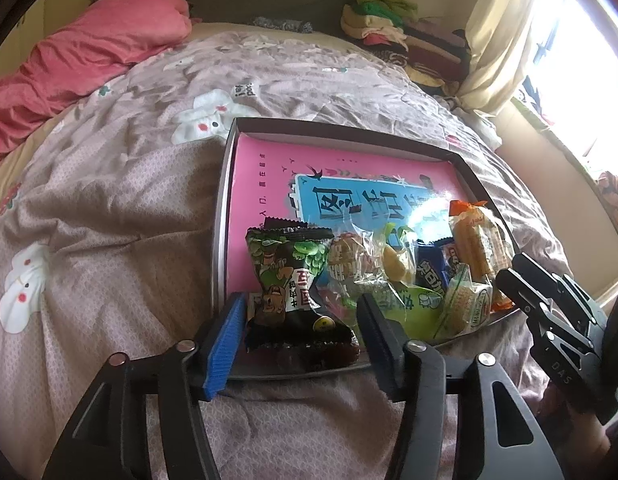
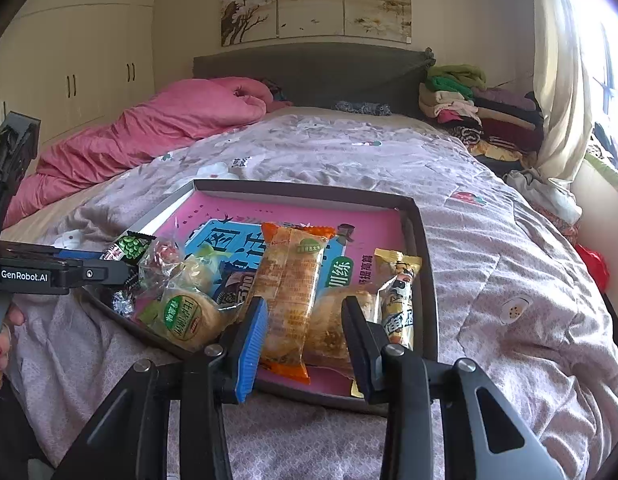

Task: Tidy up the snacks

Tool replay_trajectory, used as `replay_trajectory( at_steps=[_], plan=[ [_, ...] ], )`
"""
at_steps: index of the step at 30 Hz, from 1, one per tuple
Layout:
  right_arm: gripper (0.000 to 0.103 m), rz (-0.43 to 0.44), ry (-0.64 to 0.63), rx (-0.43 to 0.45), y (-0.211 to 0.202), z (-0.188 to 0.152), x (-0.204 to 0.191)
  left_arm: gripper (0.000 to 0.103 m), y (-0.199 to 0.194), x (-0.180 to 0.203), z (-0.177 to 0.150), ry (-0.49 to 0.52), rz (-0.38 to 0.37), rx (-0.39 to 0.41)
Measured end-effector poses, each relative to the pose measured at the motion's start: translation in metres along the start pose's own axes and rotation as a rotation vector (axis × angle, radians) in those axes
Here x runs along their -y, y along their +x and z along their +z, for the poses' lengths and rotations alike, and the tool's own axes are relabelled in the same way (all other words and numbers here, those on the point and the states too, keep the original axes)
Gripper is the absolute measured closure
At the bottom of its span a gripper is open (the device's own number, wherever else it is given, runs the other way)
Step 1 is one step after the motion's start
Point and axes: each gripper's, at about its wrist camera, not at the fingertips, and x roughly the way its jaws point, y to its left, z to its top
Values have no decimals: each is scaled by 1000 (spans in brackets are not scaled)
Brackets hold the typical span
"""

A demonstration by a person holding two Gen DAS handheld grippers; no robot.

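Observation:
A dark-rimmed tray (image 1: 349, 126) with a pink printed floor lies on the bed. Several snack packets are heaped at its near end. A green-and-black pea packet (image 1: 293, 280) lies at the near left corner between the fingers of my left gripper (image 1: 301, 298). The pads stand clear of it, so the gripper is open. My right gripper (image 2: 304, 304) is shut on an orange bread packet (image 2: 289, 280), with a clear pastry packet pressed beside it. A round green-labelled cake (image 2: 181, 320) and a yellow stick packet (image 2: 397, 300) flank it. The right gripper (image 1: 509, 276) also shows at the tray's right corner.
The tray (image 2: 425, 264) rests on a mauve patterned quilt (image 1: 109, 200). A pink duvet (image 1: 89, 48) lies at the far left and folded clothes (image 1: 409, 32) at the far right, by a curtain (image 1: 501, 32). A hand (image 2: 1, 344) holds the left gripper (image 2: 117, 264).

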Motion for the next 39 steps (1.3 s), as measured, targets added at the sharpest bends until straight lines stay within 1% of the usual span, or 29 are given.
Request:
replay_trajectory(
  at_steps=[4,6,14,17,21,25,27,31,35,38,39],
  plan=[
    [63,25,46,3,-1,1,5,39,-1,0,0,3,3,2],
    [59,31,58,11,-4,1,7,36,-2,0,0,7,7,4],
    [54,30,73,22,-11,1,8,35,-7,2,1,12,8,7],
    [51,28,80,20,-12,1,9,29,-9,2,2,13,9,11],
    [47,25,90,22,-14,1,10,28,-11,3,1,13,9,13],
    [46,18,98,32,-17,1,12,28,-16,4,0,13,12,17],
    [42,17,102,35,-19,2,12,27,-18,5,0,15,10,19],
    [39,15,109,47,-23,3,12,26,-24,7,-1,24,7,22],
    [34,17,122,53,-29,3,12,25,-30,12,-5,39,-8,9],
    [25,43,147,64,-37,4,11,25,-34,16,-10,50,-17,3],
    [24,48,152,68,-39,4,10,25,-35,17,-12,52,-15,0]
  ],
)
